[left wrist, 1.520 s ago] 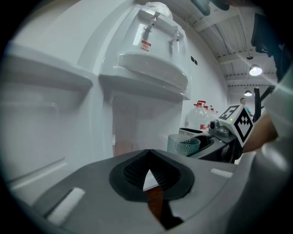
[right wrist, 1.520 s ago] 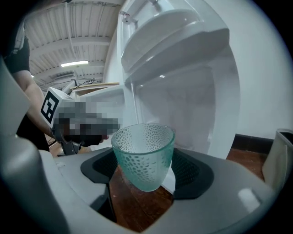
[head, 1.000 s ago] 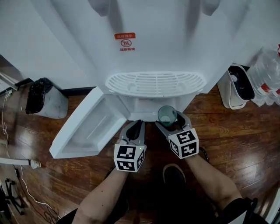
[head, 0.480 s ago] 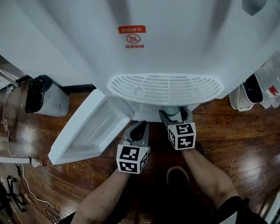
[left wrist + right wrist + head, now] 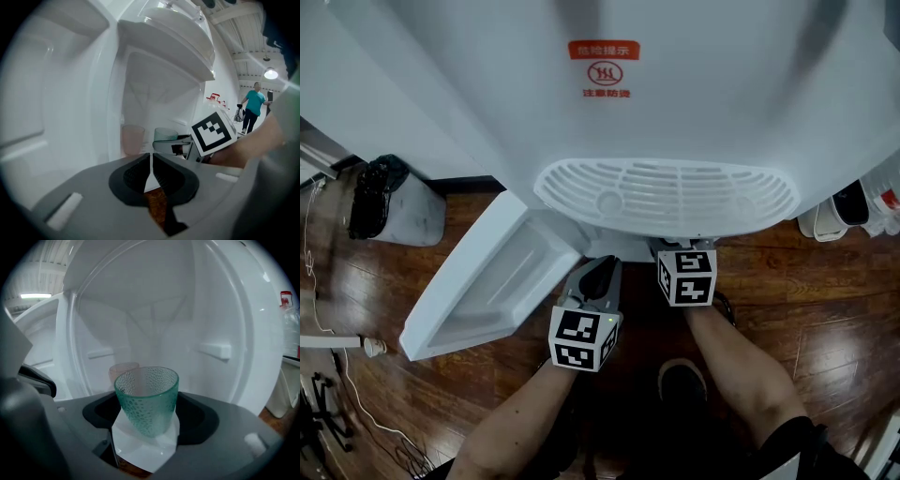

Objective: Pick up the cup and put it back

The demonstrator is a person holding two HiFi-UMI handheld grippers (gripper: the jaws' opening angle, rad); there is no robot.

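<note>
Right gripper (image 5: pixel 147 422) is clamped on the green cup (image 5: pixel 146 392), upright inside the dispenser cabinet (image 5: pixel 225 310), near the pink cup (image 5: pixel 123 372). I'd lower it level, clear of that one, before releasing. My left gripper (image 5: pixel 151 171) is closed, empty.

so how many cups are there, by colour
green cup: 1
pink cup: 1
total: 2
</note>
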